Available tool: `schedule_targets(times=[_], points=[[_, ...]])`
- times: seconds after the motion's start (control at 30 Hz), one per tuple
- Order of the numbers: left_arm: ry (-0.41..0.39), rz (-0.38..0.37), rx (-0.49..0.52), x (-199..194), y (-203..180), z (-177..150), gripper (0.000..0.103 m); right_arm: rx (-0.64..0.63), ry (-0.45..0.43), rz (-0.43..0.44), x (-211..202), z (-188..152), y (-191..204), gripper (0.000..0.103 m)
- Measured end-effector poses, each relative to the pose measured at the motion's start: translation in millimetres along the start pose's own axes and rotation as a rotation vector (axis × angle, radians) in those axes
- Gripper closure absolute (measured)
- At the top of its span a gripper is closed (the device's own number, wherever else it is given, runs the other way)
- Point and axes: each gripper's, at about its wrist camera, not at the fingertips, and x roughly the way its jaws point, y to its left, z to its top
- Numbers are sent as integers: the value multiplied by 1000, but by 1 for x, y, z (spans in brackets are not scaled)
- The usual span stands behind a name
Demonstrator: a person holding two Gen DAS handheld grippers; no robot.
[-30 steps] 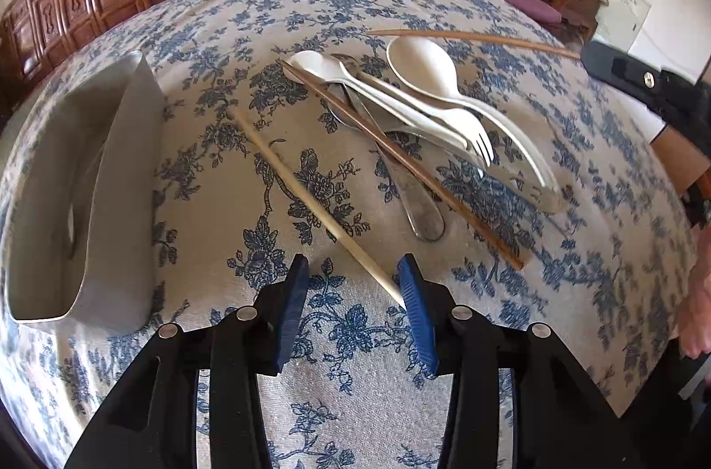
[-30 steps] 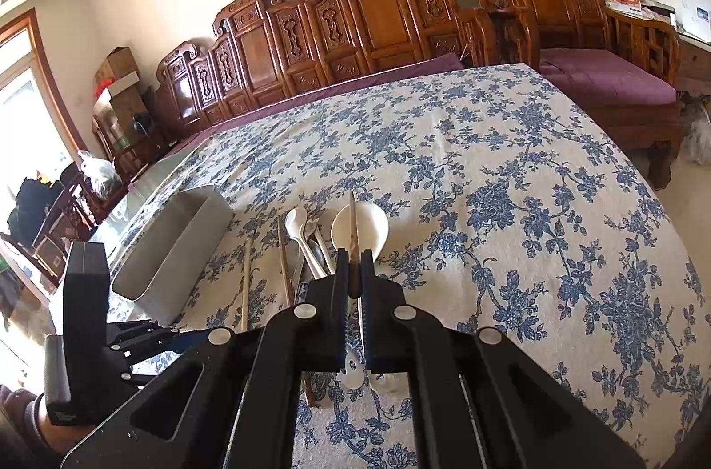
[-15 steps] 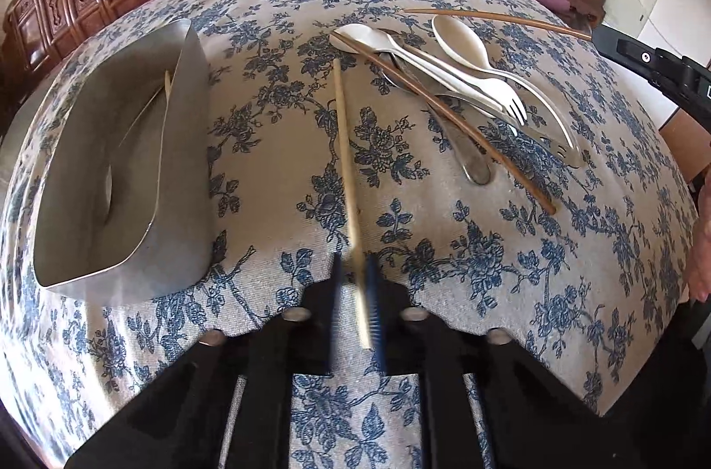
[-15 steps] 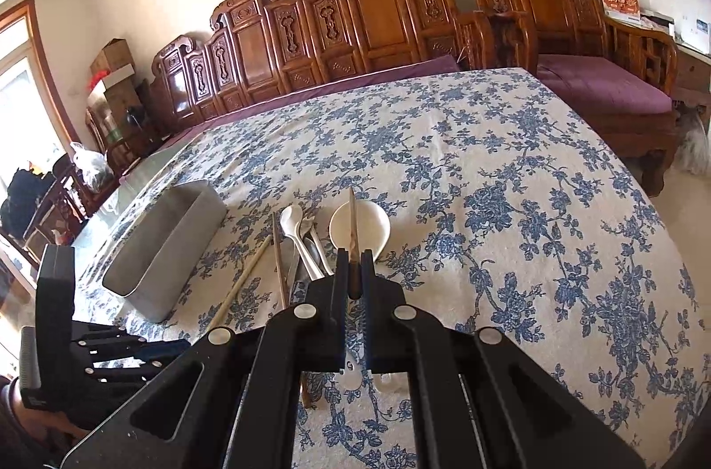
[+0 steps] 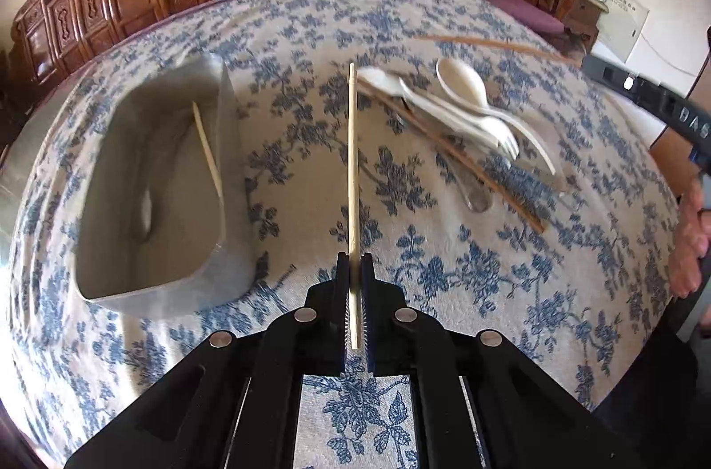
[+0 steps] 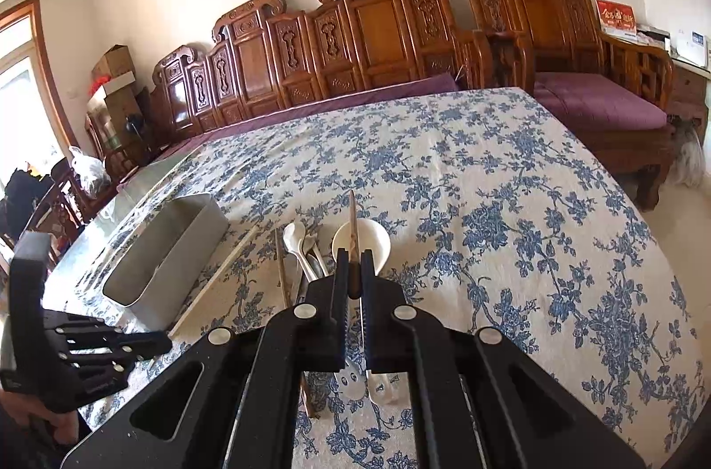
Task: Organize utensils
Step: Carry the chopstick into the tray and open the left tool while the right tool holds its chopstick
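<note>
My left gripper (image 5: 354,262) is shut on a pale wooden chopstick (image 5: 352,158), lifted off the cloth and pointing away, just right of the grey metal box (image 5: 231,140). Another pale chopstick (image 5: 206,149) leans inside that box. My right gripper (image 6: 354,260) is shut on a dark brown chopstick (image 6: 353,220), held above the pile of utensils. The pile holds a white spoon (image 5: 462,87), a white fork (image 5: 484,131), a metal spoon (image 5: 471,189) and a brown chopstick (image 5: 466,167). In the right wrist view the left gripper (image 6: 166,335) shows at lower left with its pale chopstick (image 6: 213,278).
The table carries a blue flowered cloth (image 6: 511,211). Carved wooden chairs (image 6: 377,38) line the far side, with a purple-cushioned bench (image 6: 595,105) at right. The grey box (image 6: 169,247) stands left of the pile. A person's hand (image 5: 689,247) is at the table's right edge.
My left gripper closed on the pale chopstick lying on the cloth and raised it, moving left toward the grey box. The right gripper kept still with its brown chopstick.
</note>
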Motion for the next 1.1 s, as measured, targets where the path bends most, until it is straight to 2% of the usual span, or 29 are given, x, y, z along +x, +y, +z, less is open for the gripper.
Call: schedule_targets(times=[0.23,0.57,0.9,1.1], points=[[-61,1,-5,-25,10,10,99,-35,16,11,3,-3,12,97],[-107,11,-17,-47,26,12,99,-98,44,14,10,-10,33,97],[-152,27,-47,-67,47,10,99,-143,18,-5,-3,-12,47,97],[-162,65,-62,-78,71,7,99,-168,19,-1,-6,-15,56,97]])
